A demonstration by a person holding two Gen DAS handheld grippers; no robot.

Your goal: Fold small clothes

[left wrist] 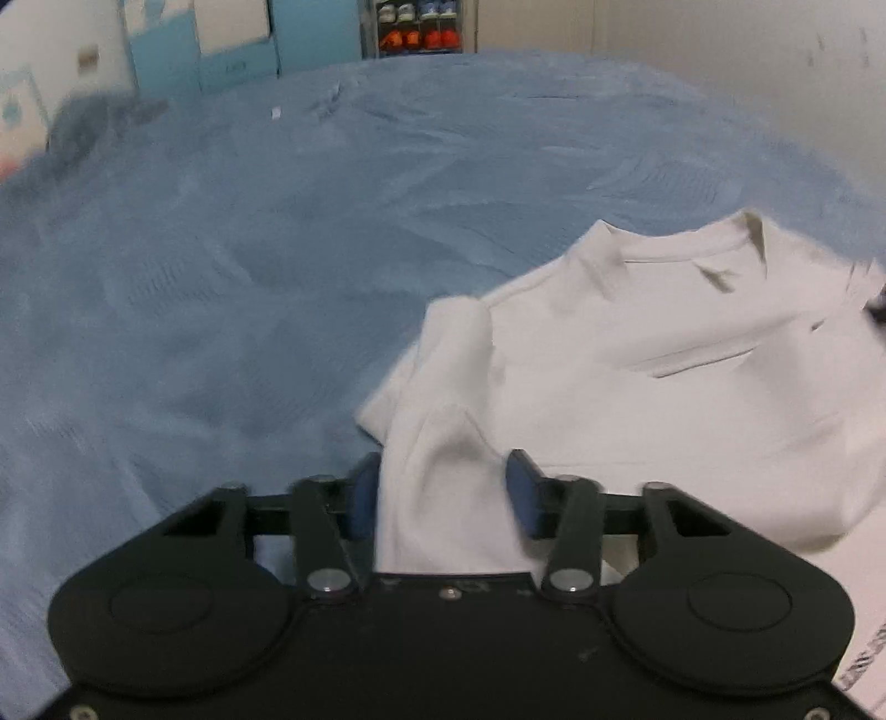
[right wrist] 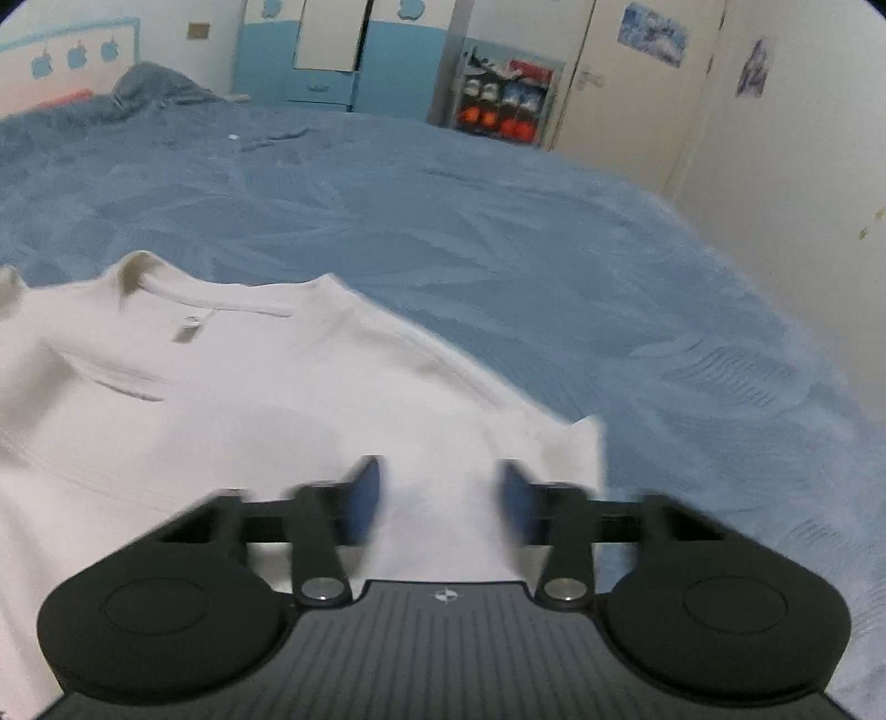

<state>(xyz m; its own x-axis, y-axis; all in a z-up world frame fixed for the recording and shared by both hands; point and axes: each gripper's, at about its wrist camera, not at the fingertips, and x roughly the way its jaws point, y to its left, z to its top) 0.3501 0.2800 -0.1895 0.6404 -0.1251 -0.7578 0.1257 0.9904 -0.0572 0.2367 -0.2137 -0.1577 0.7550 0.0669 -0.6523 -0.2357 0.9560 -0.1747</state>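
Right, left wrist view first: the left claw is wide open, blue pads apart, with the white shirt lying between and beyond them on the blue bed. The near sleeve sits bunched and partly turned in just ahead of the left pad, and the collar is at the far end, pointing away from us. Cloth runs through the gap between the pads, but they are not pinching it. A shoe rack stands against the far wall.

Over to the right wrist view: the right claw is open too, pads apart above the shirt's other side, close to its outer edge. The label shows inside the neckline, and the body looks spread fairly flat, with a few creases.

So where are we? Early, by the look of it: the shirt is laid out, one sleeve perhaps tucked, no clear body fold visible. Left to do, I'd say: grip both sides, fold in, then fold over.
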